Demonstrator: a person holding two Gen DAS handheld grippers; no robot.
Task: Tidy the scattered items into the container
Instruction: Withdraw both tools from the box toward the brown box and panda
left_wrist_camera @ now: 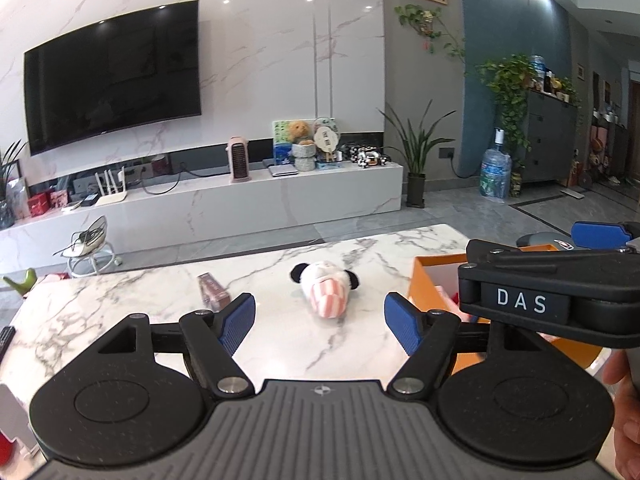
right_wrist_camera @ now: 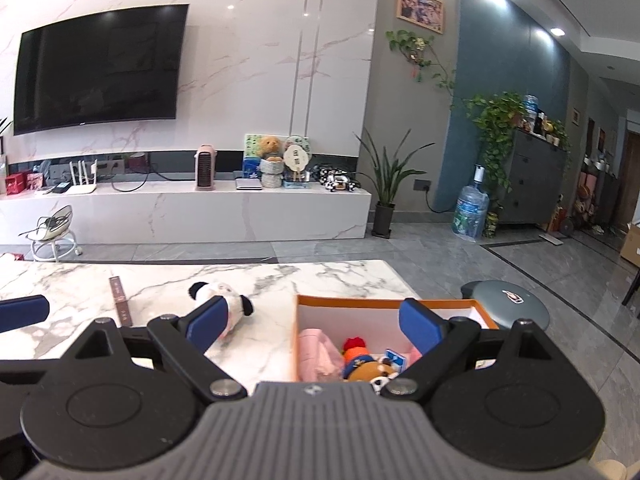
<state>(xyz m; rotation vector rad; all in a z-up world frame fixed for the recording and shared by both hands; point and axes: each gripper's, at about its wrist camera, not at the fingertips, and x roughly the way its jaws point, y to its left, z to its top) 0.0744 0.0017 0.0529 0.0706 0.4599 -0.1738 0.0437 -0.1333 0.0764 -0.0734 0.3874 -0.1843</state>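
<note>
Orange box (right_wrist_camera: 384, 303) sits at the right end of the marble table (right_wrist_camera: 280, 276), open top, holding a pink cloth (right_wrist_camera: 318, 354), a small stuffed toy with a red top (right_wrist_camera: 358, 358) and a blue-and-white card (right_wrist_camera: 394, 358). Still out on the table: panda plush (left_wrist_camera: 326, 288) in the middle, brown packet (left_wrist_camera: 214, 290) left of it. Left gripper (left_wrist_camera: 320, 322) jaws wide apart, empty, the panda just beyond them. Right gripper (right_wrist_camera: 316, 326) jaws wide apart, empty, over the box's near edge.

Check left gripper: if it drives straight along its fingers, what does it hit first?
Probably the panda plush: it lies on the marble table just beyond the open left gripper, roughly centred between the fingers. Depth is unclear; angled down, it might meet the tabletop first.
</note>
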